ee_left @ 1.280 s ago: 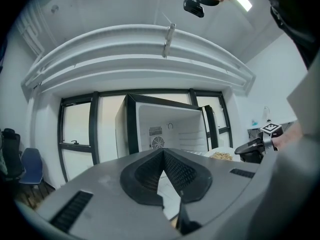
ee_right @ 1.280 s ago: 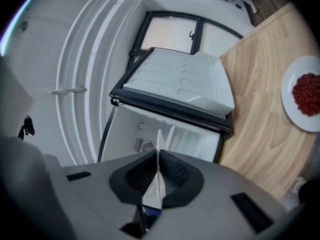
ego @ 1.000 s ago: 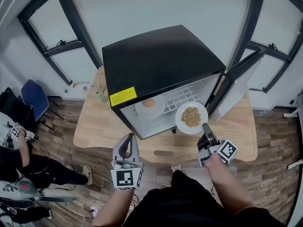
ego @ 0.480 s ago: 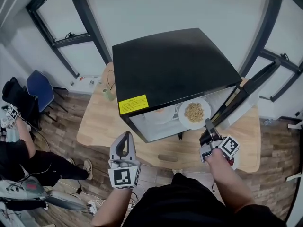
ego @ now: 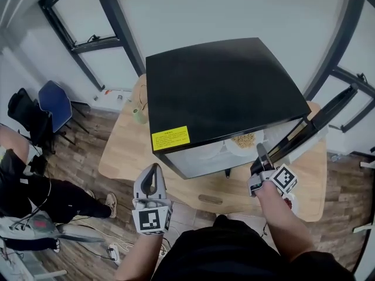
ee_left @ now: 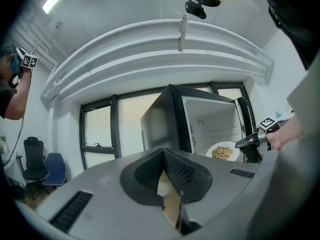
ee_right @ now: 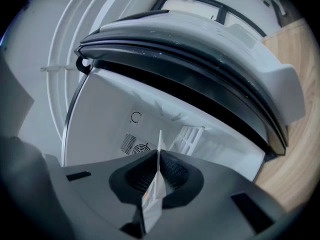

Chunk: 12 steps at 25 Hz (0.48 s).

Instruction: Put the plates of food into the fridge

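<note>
A black mini fridge (ego: 222,92) stands on a wooden table (ego: 126,151), its door (ego: 319,119) swung open to the right. My right gripper (ego: 260,152) is shut on the rim of a white plate of brown food (ego: 245,140), which reaches into the fridge and is mostly hidden under its top. In the right gripper view the plate rim (ee_right: 159,145) shows edge-on between the pads, in front of the white inside wall and a wire shelf (ee_right: 191,135). My left gripper (ego: 154,174) hangs shut and holds nothing, in front of the table edge. From there I see the plate (ee_left: 223,152).
A second white dish (ego: 214,149) shows faintly inside the fridge. A green cup (ego: 139,116) stands at the table's far left corner. A blue chair (ego: 55,98) and a seated person (ego: 23,186) are on the floor at left. Window frames line the wall.
My right gripper has carried the plate forward into the fridge, so the fridge top now covers most of it. The left gripper has stayed low and shut.
</note>
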{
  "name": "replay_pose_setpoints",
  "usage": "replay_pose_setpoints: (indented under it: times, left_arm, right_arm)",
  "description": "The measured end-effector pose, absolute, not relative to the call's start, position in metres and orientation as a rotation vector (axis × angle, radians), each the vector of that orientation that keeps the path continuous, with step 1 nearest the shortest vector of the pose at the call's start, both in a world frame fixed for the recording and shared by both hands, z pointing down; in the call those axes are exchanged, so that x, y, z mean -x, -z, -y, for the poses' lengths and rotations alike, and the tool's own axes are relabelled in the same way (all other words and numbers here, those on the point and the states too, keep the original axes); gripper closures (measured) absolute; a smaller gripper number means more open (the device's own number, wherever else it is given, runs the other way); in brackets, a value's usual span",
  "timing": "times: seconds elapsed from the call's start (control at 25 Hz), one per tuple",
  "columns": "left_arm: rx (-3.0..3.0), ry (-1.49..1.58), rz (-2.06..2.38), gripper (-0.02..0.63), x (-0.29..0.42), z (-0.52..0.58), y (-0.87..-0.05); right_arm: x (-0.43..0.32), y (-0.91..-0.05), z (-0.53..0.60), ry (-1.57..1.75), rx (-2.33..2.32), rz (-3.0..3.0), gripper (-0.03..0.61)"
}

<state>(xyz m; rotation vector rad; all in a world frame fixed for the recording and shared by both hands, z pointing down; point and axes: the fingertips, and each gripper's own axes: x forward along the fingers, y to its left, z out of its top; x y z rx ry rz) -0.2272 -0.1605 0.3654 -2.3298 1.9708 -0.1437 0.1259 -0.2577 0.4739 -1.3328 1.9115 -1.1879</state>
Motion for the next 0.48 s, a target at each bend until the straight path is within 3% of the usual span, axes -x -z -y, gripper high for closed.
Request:
replay_pose_setpoints:
  times: [0.48]
  left_arm:
    - [2.277,0.167,-2.023,0.609,0.242,0.166,-0.360]
  right_arm:
    - [-0.132,-0.486,0.291,1.117,1.641,-1.957,0.526]
